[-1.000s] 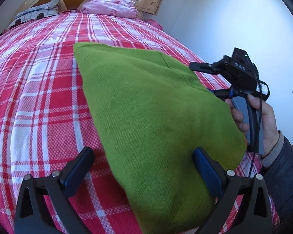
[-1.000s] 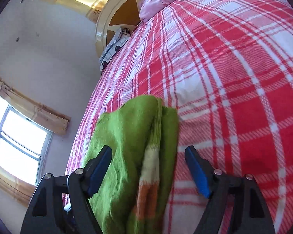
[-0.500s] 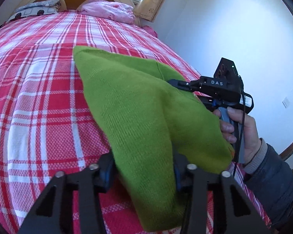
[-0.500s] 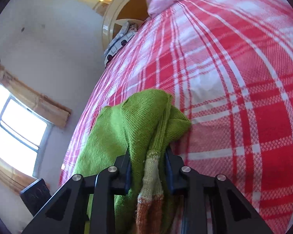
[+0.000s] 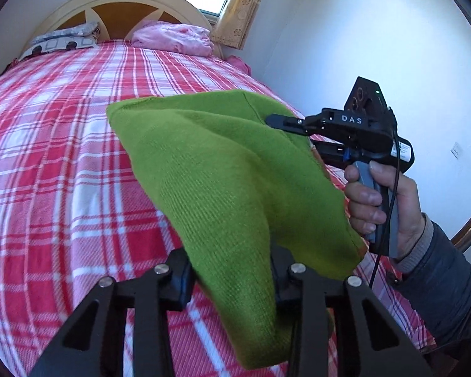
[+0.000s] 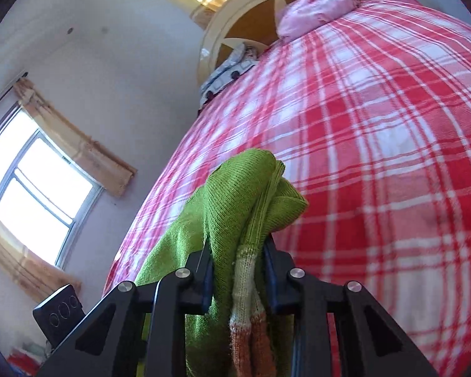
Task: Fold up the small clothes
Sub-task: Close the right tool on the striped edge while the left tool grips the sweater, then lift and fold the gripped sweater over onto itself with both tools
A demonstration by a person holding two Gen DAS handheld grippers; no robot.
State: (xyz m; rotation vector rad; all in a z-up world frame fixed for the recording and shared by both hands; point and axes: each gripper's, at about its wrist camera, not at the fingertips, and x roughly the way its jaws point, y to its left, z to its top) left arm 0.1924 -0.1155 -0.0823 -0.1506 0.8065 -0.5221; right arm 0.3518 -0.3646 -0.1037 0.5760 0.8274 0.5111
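Observation:
A small green knitted garment (image 5: 223, 169) is lifted at its near edge above the red plaid bed (image 5: 62, 163), while its far edge still lies on the cover. My left gripper (image 5: 232, 279) has its jaws closing on a bunched fold of the green knit, pads pressed into it. In the right wrist view, my right gripper (image 6: 237, 270) is shut on another bunch of the garment (image 6: 235, 201), where a cream and orange striped band (image 6: 245, 311) hangs down. The right gripper (image 5: 282, 125) also shows in the left wrist view, biting the garment's right side, held by a hand (image 5: 376, 201).
A wooden headboard (image 5: 125, 9), a patterned pillow (image 5: 62, 40) and a pink bundle (image 5: 172, 37) lie at the bed's far end. A white wall (image 5: 361, 47) runs along the right. Windows with yellow curtains (image 6: 72, 147) are on the walls.
Both grippers went from wide open over the flat garment to closed on bunches of it. Both then rose and moved forward, lifting the near edge off the bed.

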